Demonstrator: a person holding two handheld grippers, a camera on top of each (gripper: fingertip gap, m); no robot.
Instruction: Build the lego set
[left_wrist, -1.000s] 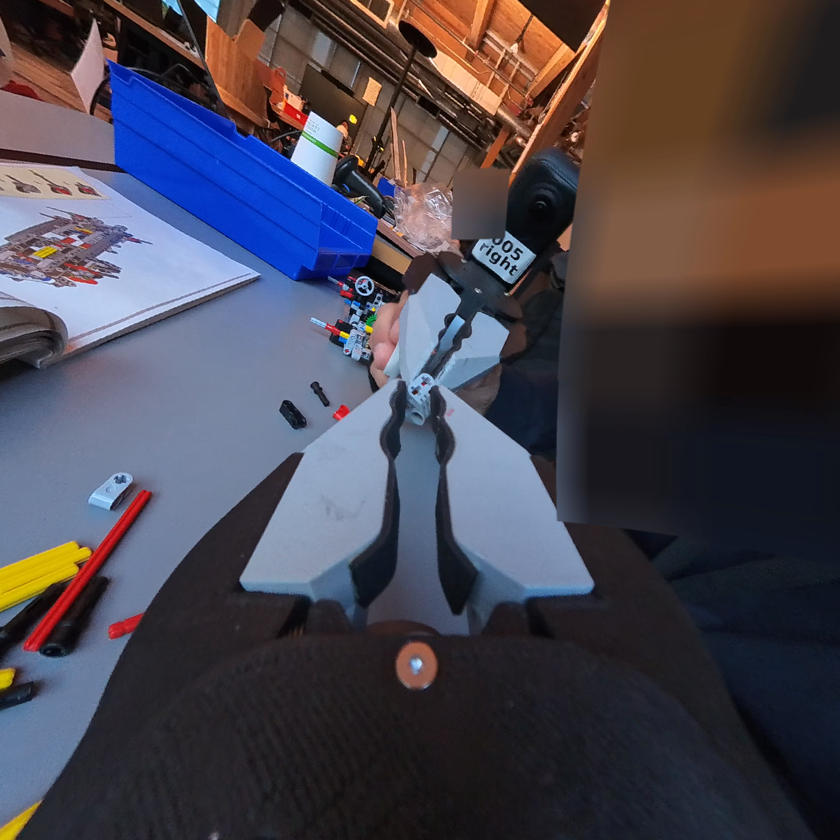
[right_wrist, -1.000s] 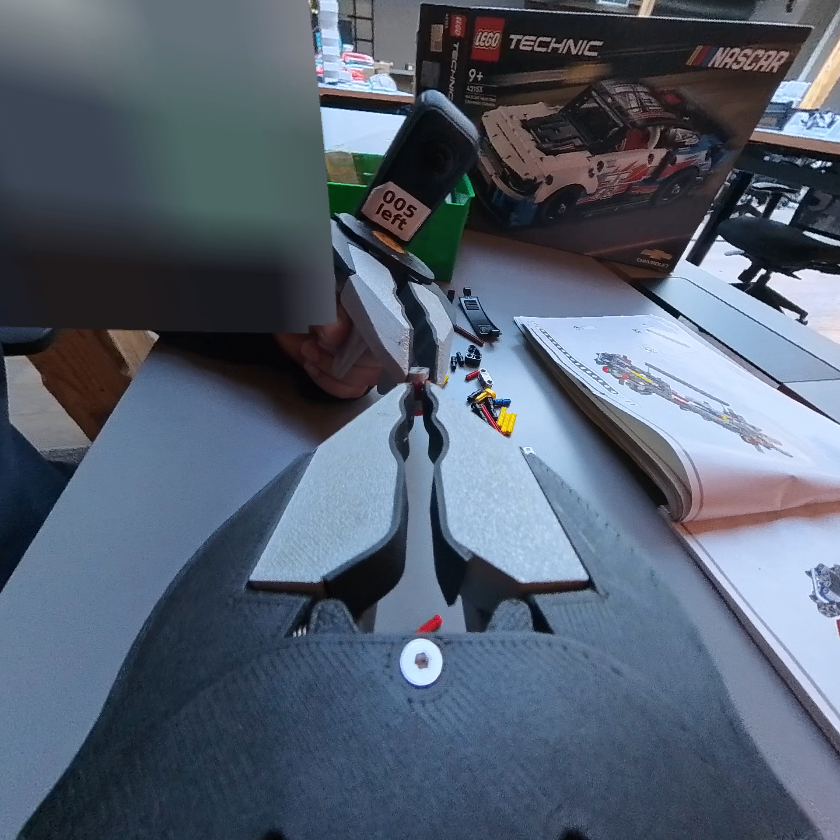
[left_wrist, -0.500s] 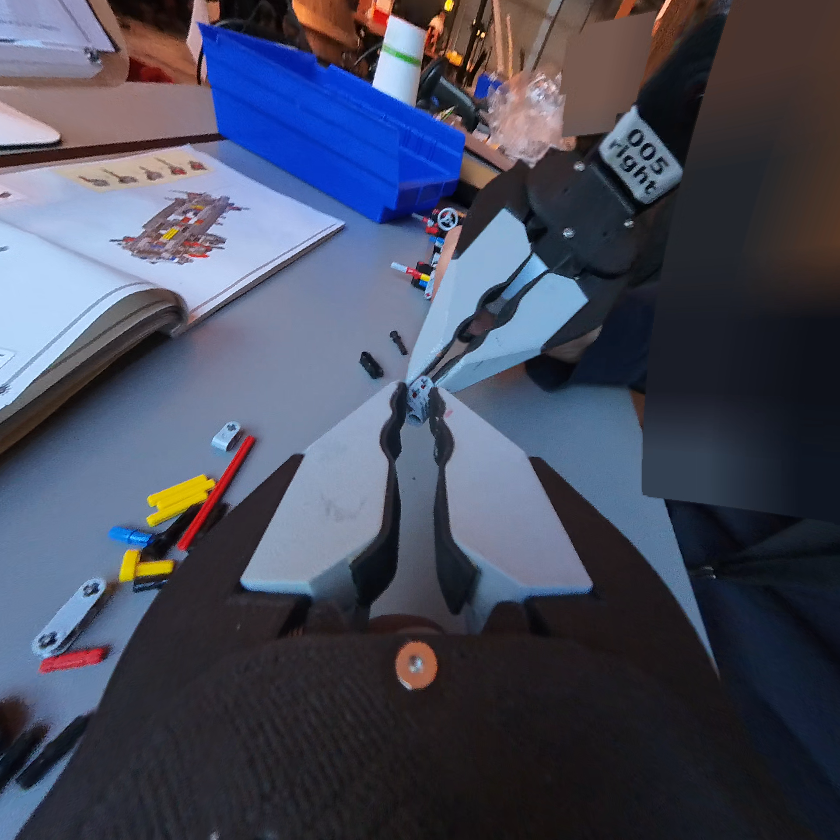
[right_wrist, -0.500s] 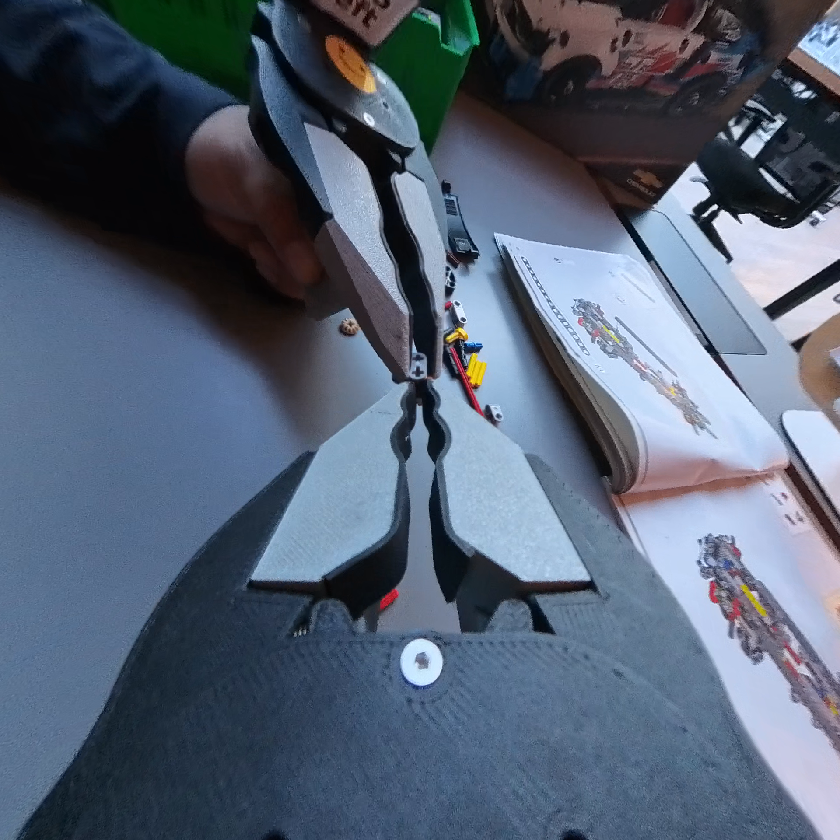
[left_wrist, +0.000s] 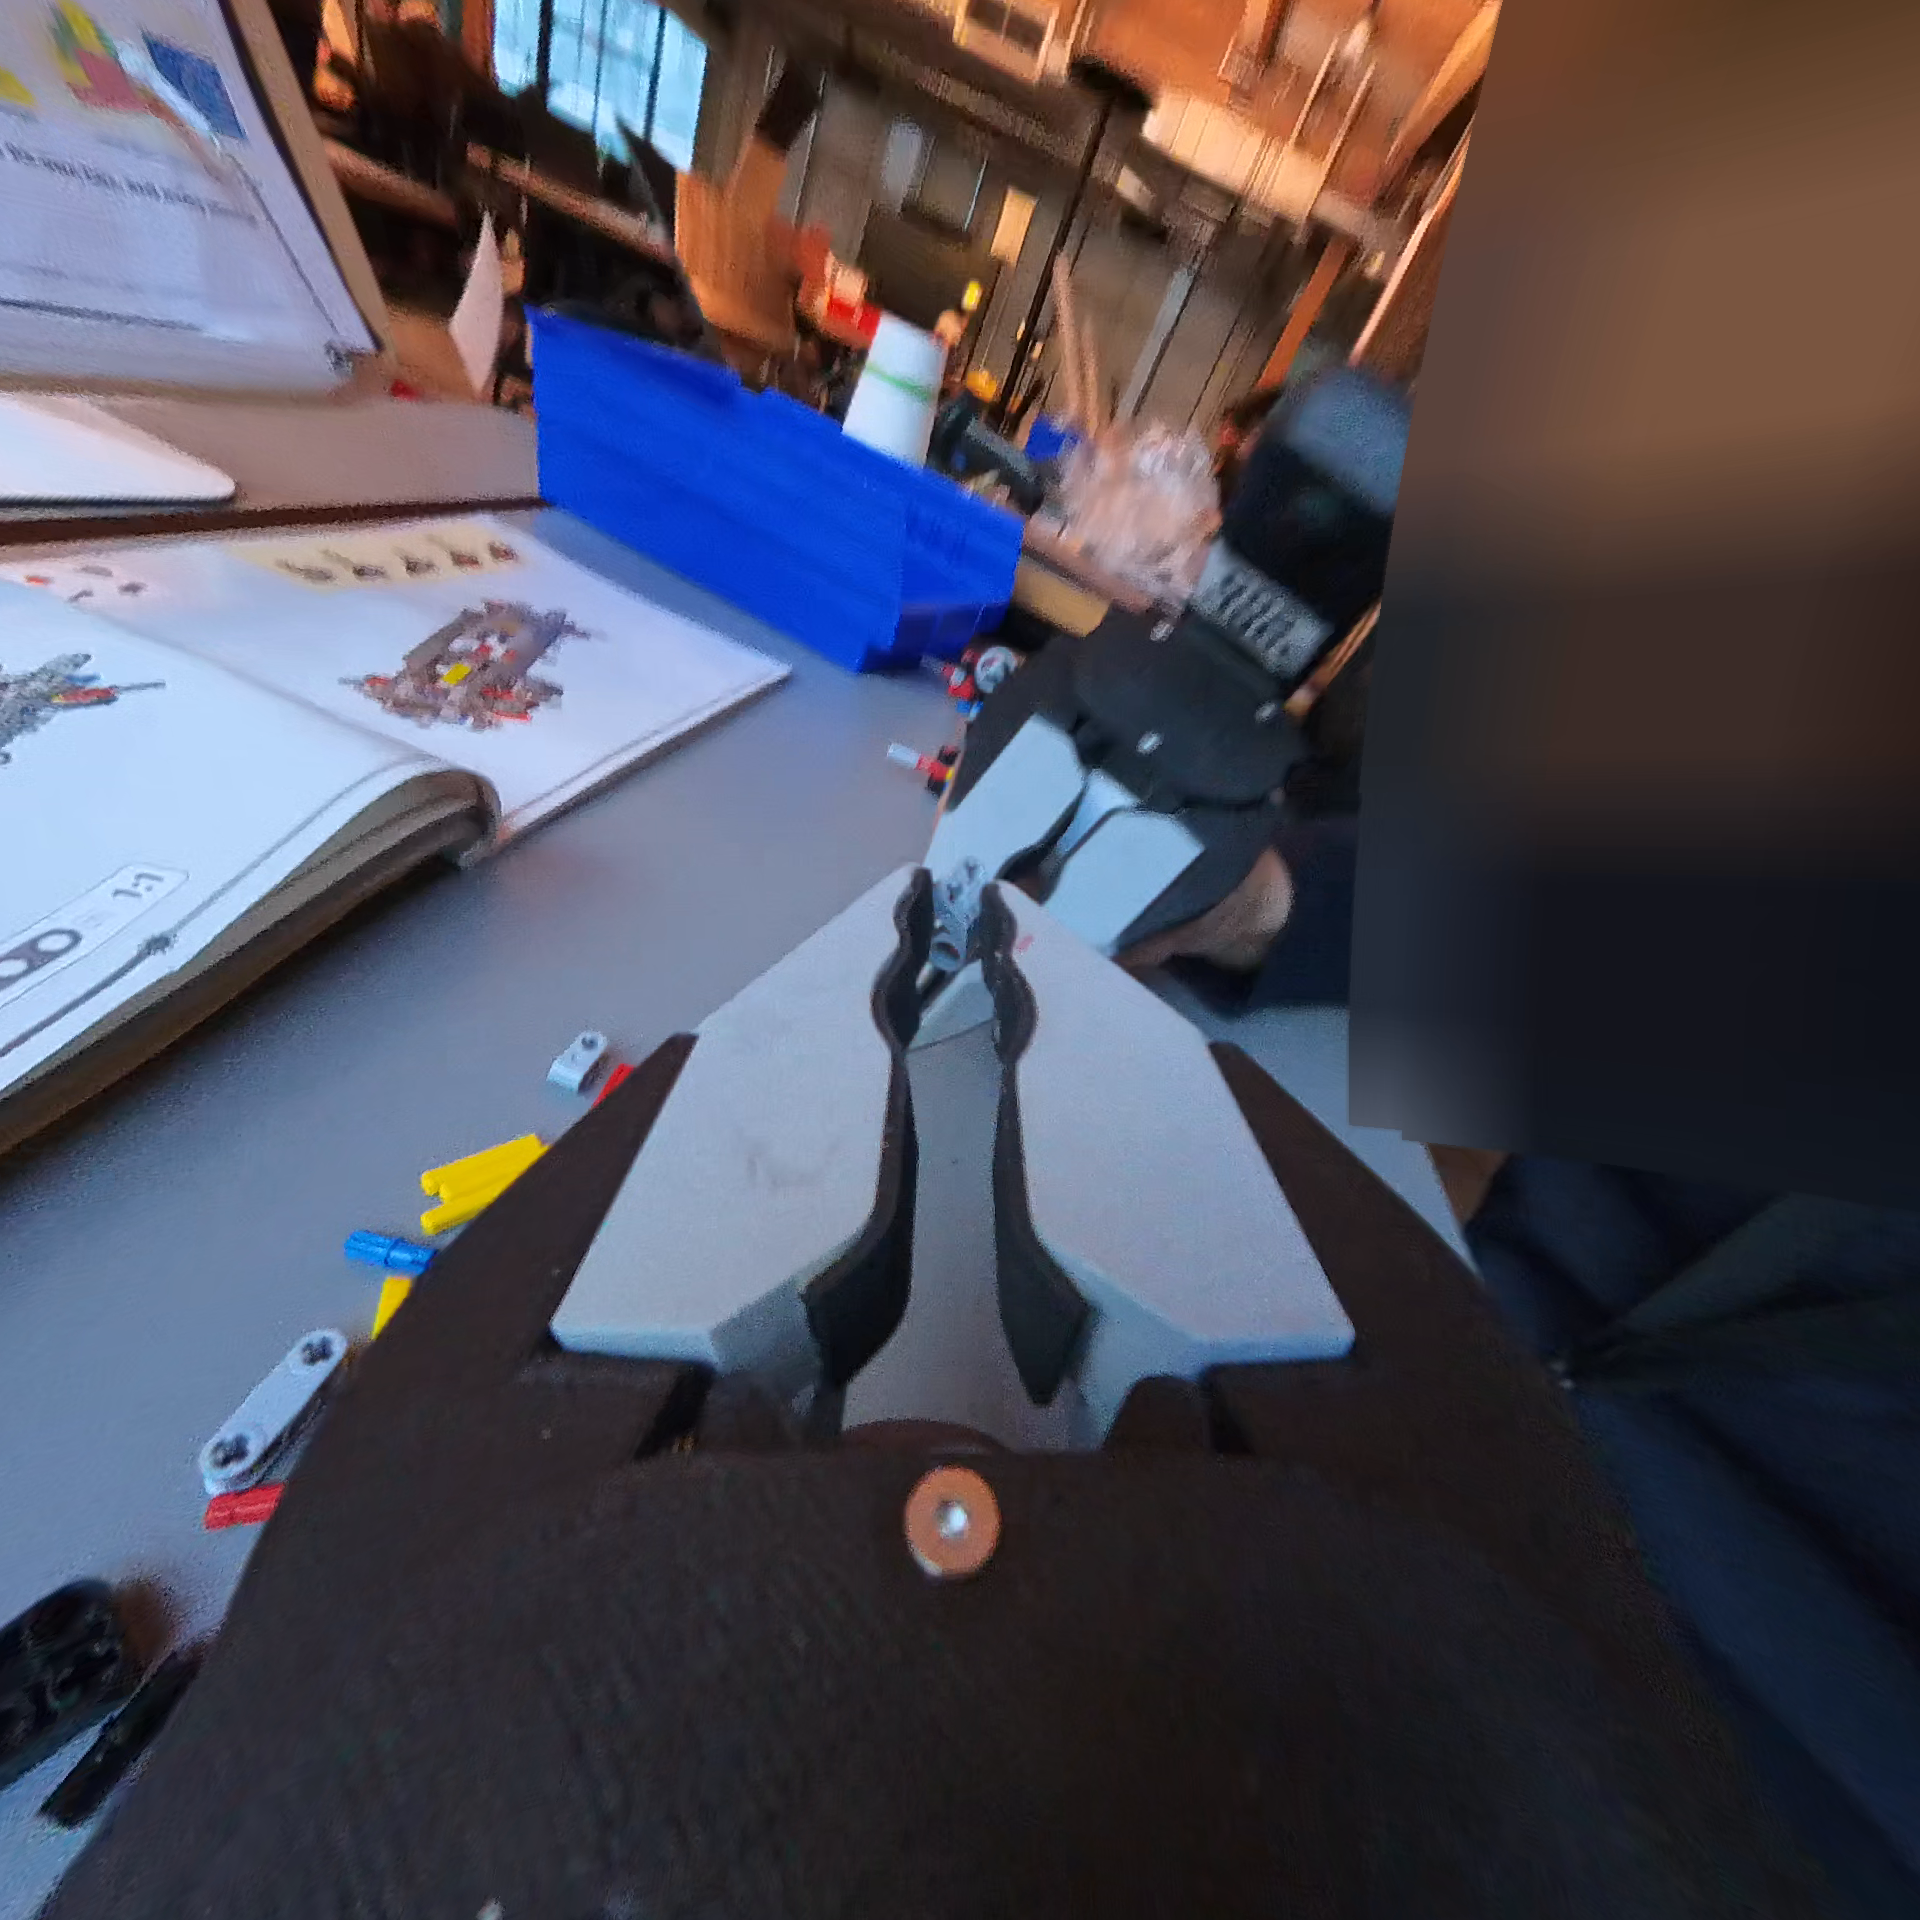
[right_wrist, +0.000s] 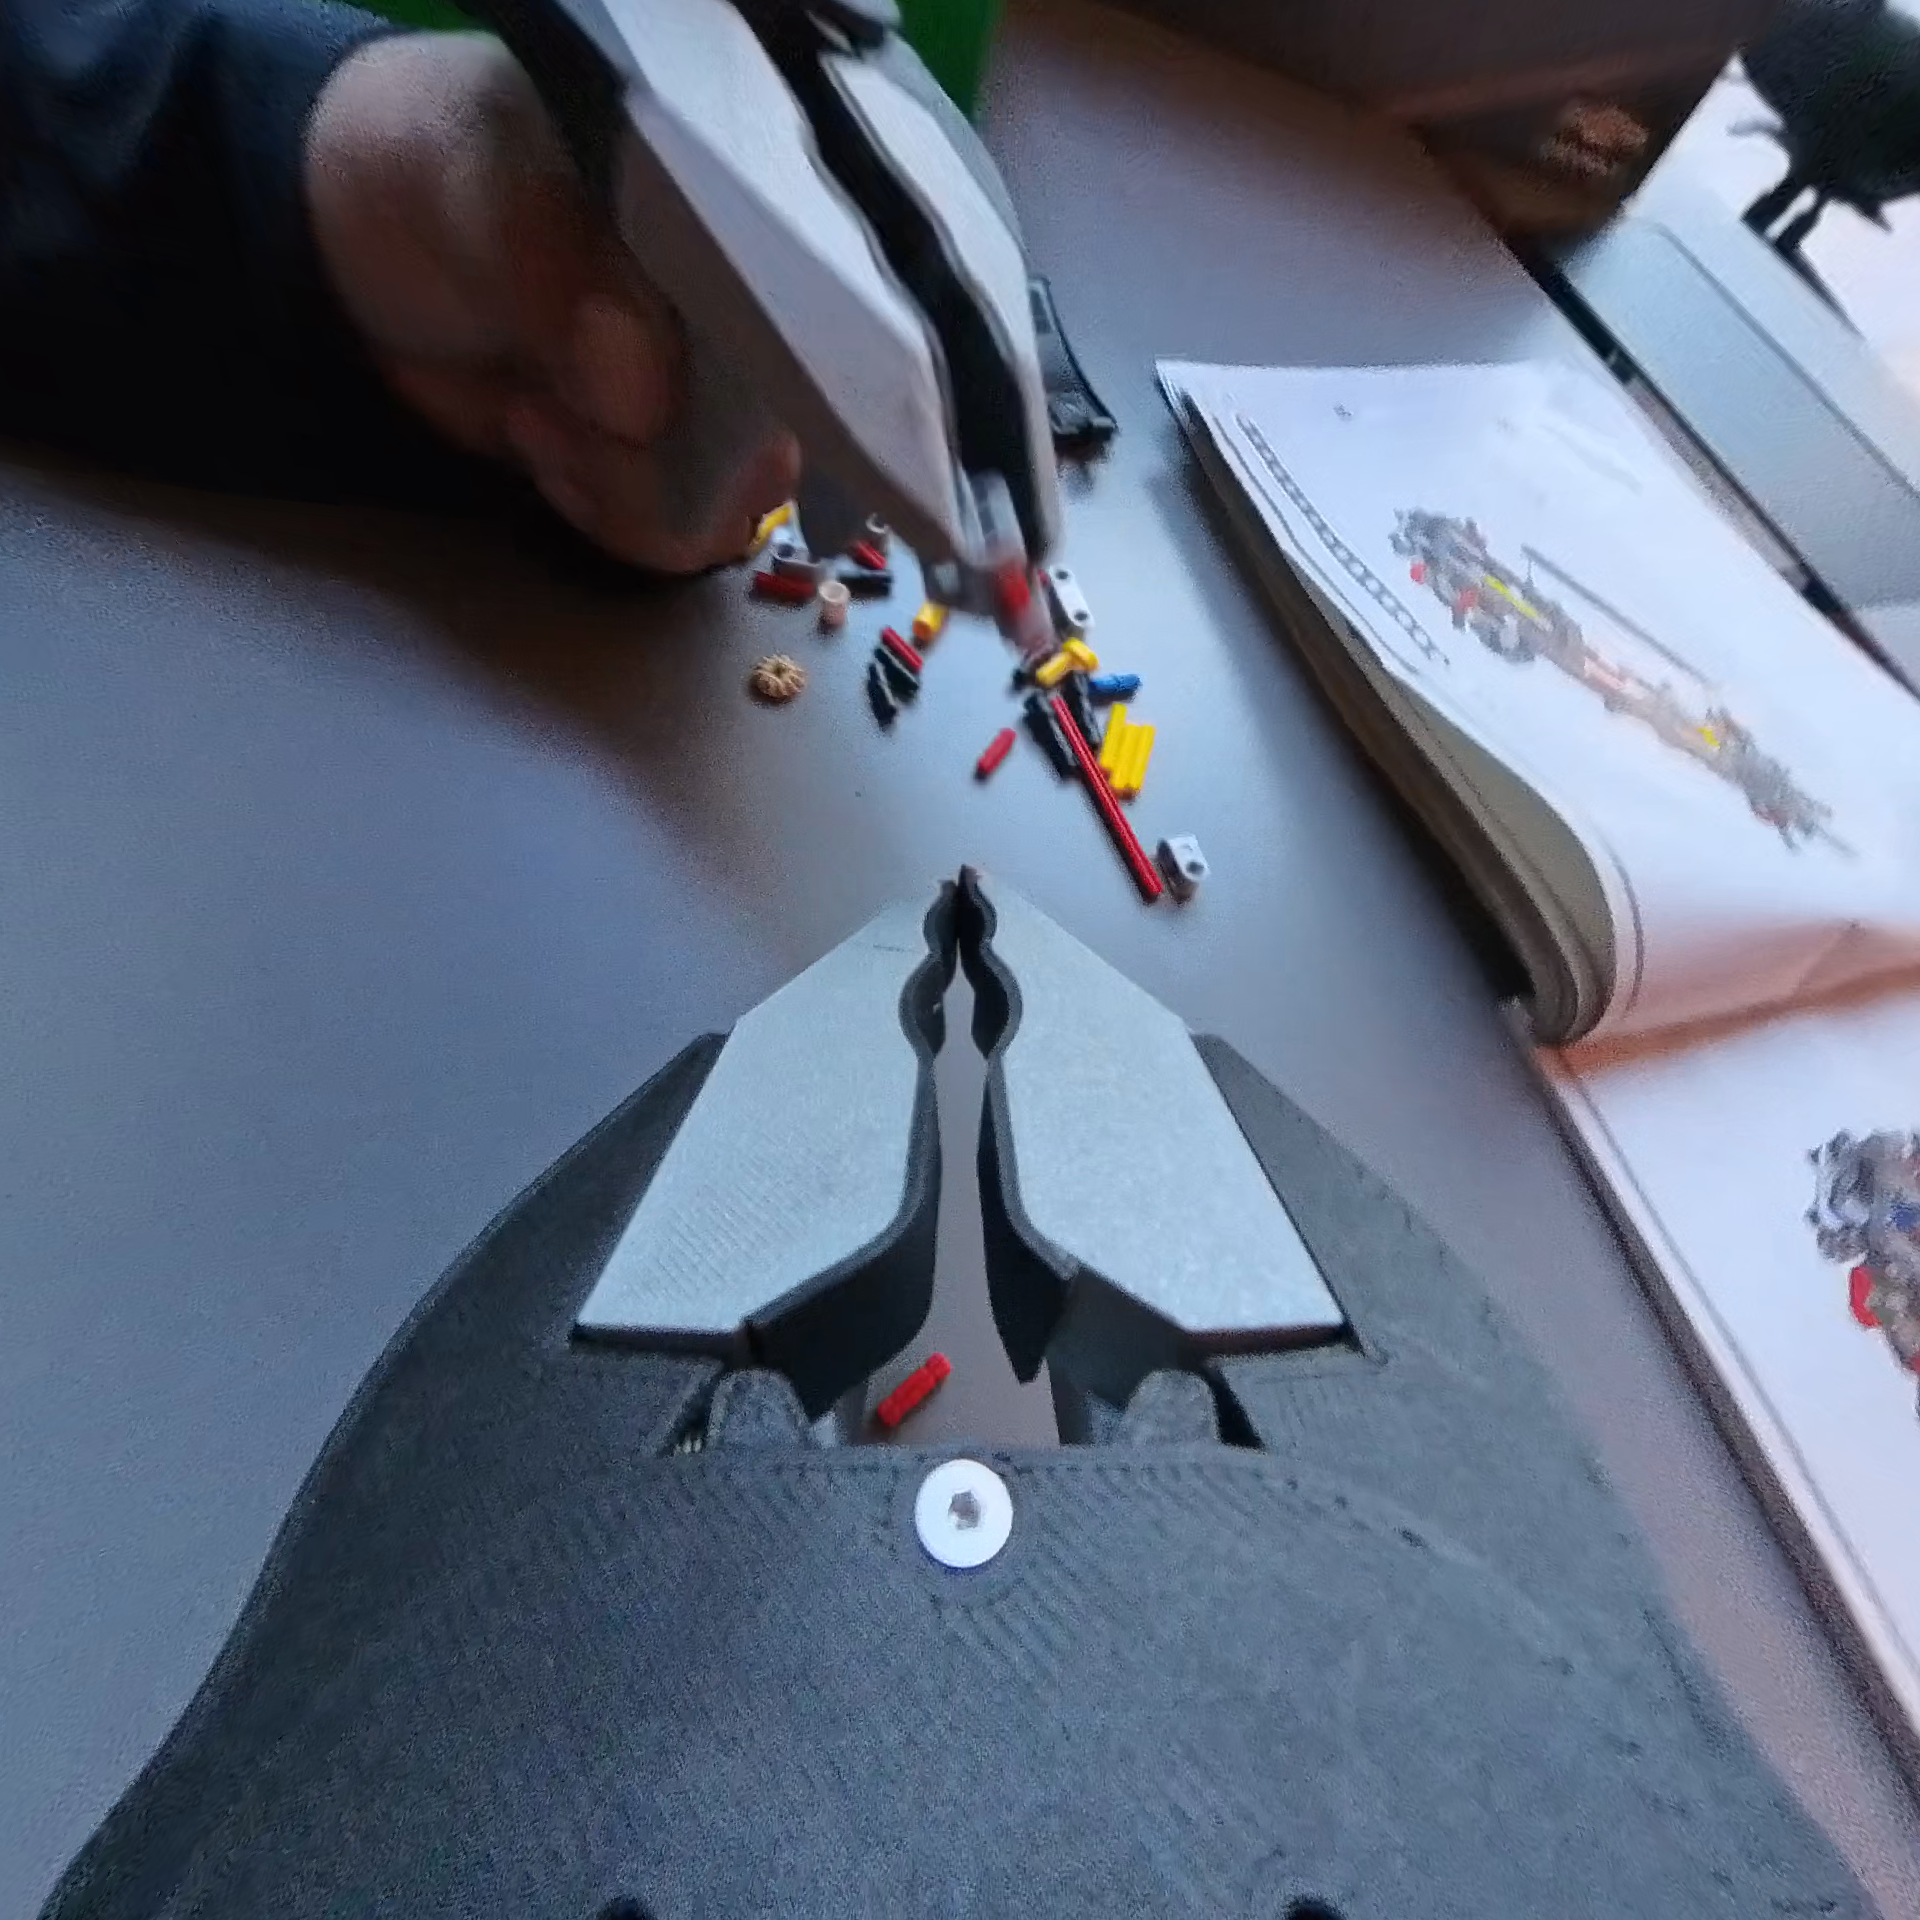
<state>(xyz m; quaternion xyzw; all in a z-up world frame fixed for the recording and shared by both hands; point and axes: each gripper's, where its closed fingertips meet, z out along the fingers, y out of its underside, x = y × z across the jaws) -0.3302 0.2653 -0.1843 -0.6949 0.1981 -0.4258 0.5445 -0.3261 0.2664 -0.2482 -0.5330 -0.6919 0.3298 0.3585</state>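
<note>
The left gripper (left_wrist: 956, 920) pinches a small light-grey plastic connector (left_wrist: 954, 914) by its very tips, the black wavy pads pressing on both of its sides; it is hard, smooth and holed, so with so little of it seated it could twist or pop out and fall among the loose pieces. The right gripper (right_wrist: 964, 902) has its jaws closed together, apparently on nothing, above bare grey table (right_wrist: 416, 883) and apart from the other's tips. Toward the table's far edge lie slick pins and axles: a thin red axle (right_wrist: 1107, 810), ribbed yellow pins (right_wrist: 1127, 748), a tan toothed gear (right_wrist: 777, 678). An open paper instruction booklet (right_wrist: 1558, 644) lies along the table's right side.
</note>
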